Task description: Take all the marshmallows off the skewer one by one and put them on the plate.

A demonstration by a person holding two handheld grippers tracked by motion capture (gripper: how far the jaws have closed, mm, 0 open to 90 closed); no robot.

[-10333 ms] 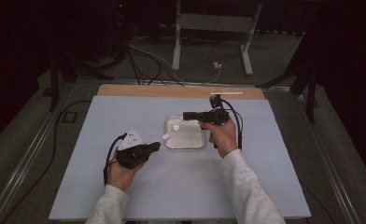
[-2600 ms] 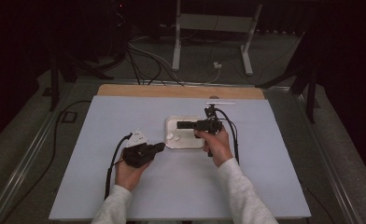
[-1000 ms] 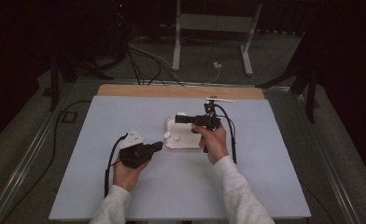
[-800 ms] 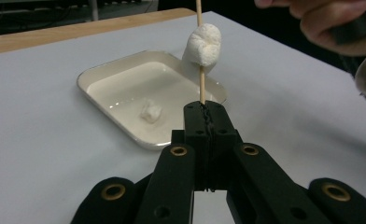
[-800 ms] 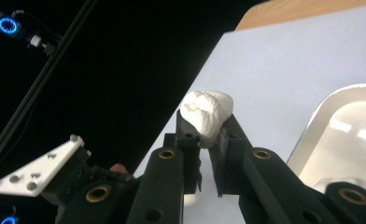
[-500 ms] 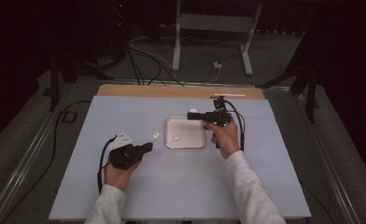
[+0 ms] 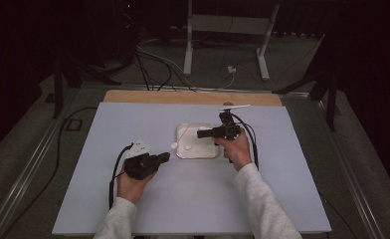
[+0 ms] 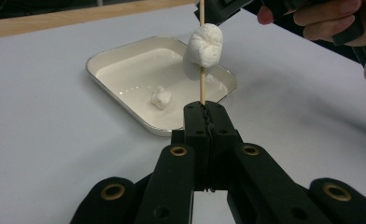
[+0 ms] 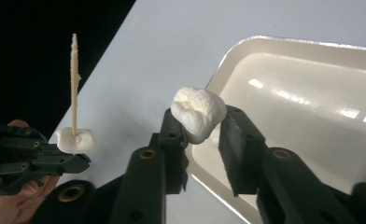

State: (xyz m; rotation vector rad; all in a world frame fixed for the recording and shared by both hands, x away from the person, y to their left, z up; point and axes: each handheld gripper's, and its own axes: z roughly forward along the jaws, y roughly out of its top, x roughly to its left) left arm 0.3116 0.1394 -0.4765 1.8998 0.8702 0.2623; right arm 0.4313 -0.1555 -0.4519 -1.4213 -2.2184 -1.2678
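Observation:
My left gripper (image 8: 204,109) is shut on the foot of a wooden skewer (image 8: 201,88), which stands upright with a white marshmallow (image 8: 203,49) threaded on it. In the high view that gripper (image 7: 167,156) lies just left of the white tray (image 7: 198,156). My right gripper (image 9: 202,123) hangs over the tray's left rim (image 9: 312,46) with a second marshmallow (image 9: 199,114) between its tips. Its jaws have just been opening and the marshmallow still sits between the pads. A third marshmallow (image 8: 161,98) lies loose in the tray. From the right gripper view the skewer (image 9: 73,84) stands to the left.
The pale blue table top (image 7: 133,209) spreads wide around the tray. A wooden strip (image 7: 193,97) runs along its far edge. Beyond it are floor cables (image 7: 153,59) and a metal stand (image 7: 223,30). Each gripper trails a black cable.
A second ago the two grippers were close together at the tray's left edge. They have since drawn apart, the right one back over the tray, the left one slightly toward the person.

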